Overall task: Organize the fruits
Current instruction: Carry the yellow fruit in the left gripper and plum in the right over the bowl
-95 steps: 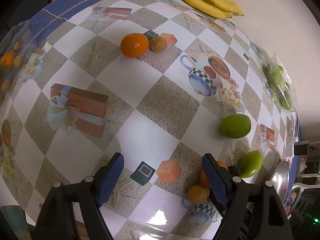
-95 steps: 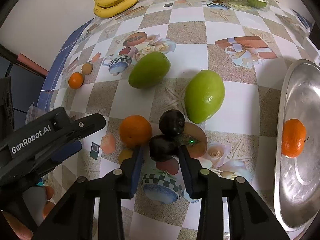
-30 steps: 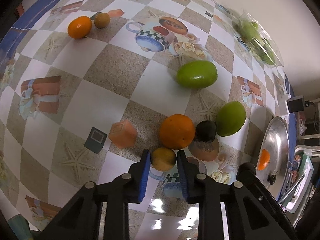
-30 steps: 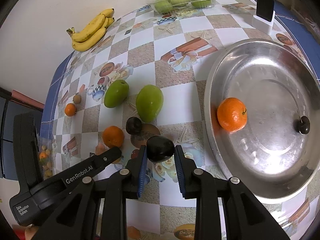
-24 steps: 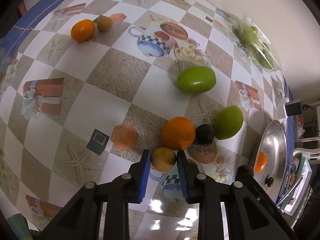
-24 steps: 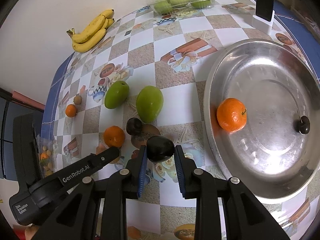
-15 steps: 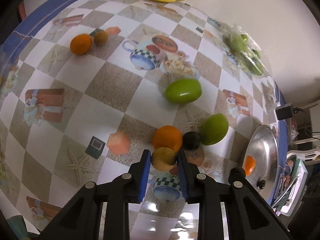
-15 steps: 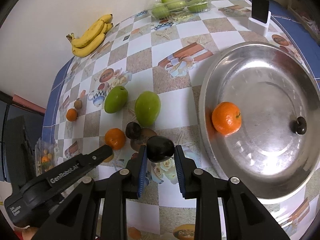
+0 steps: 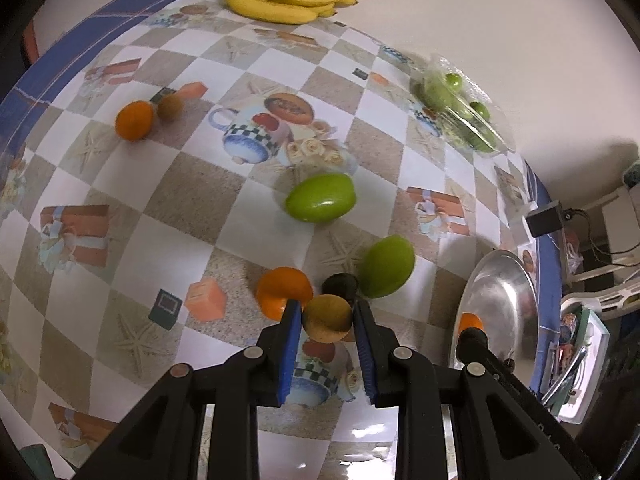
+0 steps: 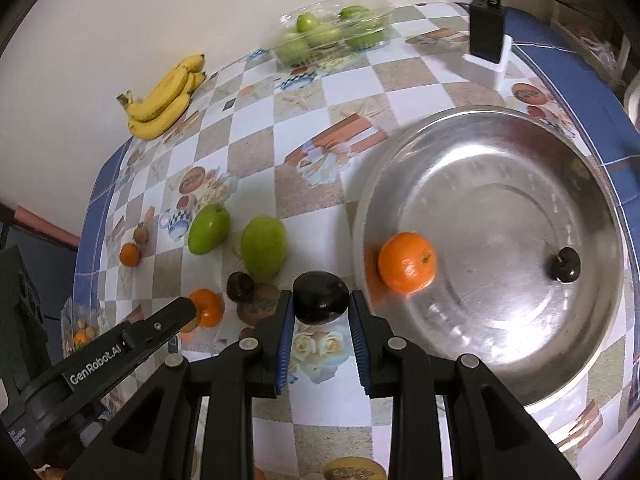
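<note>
My left gripper (image 9: 327,319) is shut on a small yellow-brown fruit (image 9: 327,318) and holds it above the table. My right gripper (image 10: 320,304) is shut on a dark plum (image 10: 320,297), lifted just left of the steel bowl (image 10: 520,184). The bowl holds an orange (image 10: 407,262) and a dark plum (image 10: 565,264). On the tablecloth lie two green mangoes (image 10: 264,251) (image 10: 209,228), an orange (image 10: 207,307) and a dark plum (image 10: 240,286). The left gripper's body (image 10: 100,356) shows in the right wrist view.
Bananas (image 10: 166,98) lie by the back wall. A clear pack of green fruit (image 10: 332,34) stands at the back. A small orange (image 9: 134,120) and a kiwi (image 9: 170,107) lie far left. A black charger (image 10: 486,40) stands behind the bowl.
Both grippers closed on their fruits and lifted them. The right gripper has shifted right toward the bowl. The left view has risen and pulled back from the table.
</note>
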